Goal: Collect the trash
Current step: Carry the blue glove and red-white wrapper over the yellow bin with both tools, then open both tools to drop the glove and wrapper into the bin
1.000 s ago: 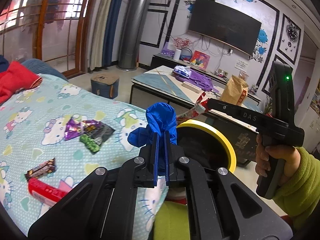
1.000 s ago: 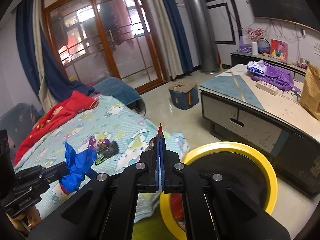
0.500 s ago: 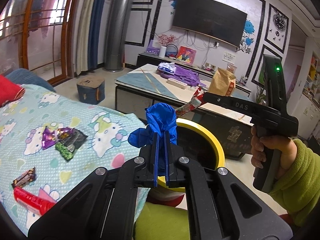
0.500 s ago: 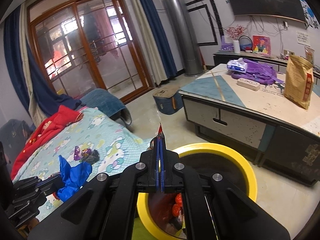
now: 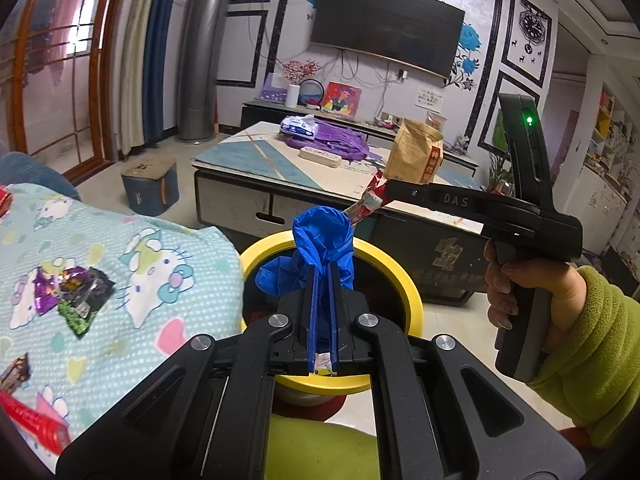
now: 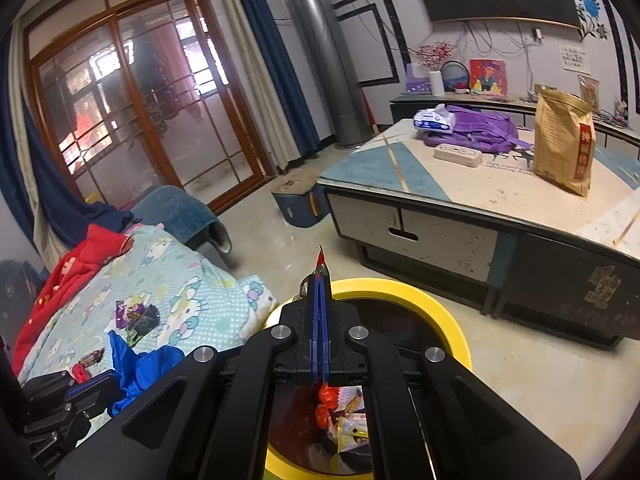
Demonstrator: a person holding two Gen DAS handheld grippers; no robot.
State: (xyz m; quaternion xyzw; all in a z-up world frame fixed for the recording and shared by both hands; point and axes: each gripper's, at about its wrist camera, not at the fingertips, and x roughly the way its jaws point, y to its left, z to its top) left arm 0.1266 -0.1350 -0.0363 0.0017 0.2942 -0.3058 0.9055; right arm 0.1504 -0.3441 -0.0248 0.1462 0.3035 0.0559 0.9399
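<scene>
My left gripper [image 5: 323,270] is shut on a crumpled blue glove [image 5: 320,236] and holds it above the yellow-rimmed trash bin [image 5: 404,280]. My right gripper [image 6: 320,276] is shut on a thin red wrapper [image 6: 320,258]; it also shows in the left wrist view [image 5: 370,200], held over the bin's far side. The bin [image 6: 448,320] holds several wrappers [image 6: 348,420]. More trash lies on the Hello Kitty blanket [image 5: 120,240]: purple and black wrappers [image 5: 72,292], a brown bar [image 5: 14,372] and a red packet [image 5: 32,420].
A low coffee table [image 5: 256,160] stands behind the bin with a purple bag [image 5: 340,140], a power strip [image 5: 320,156] and a brown paper bag [image 5: 416,156]. A small blue stool [image 5: 150,188] sits on the floor. A red garment [image 6: 76,264] lies on the bed.
Both grippers have moved from beside the bed to above the bin, each still holding its trash. The bin's inside now shows in the right wrist view.
</scene>
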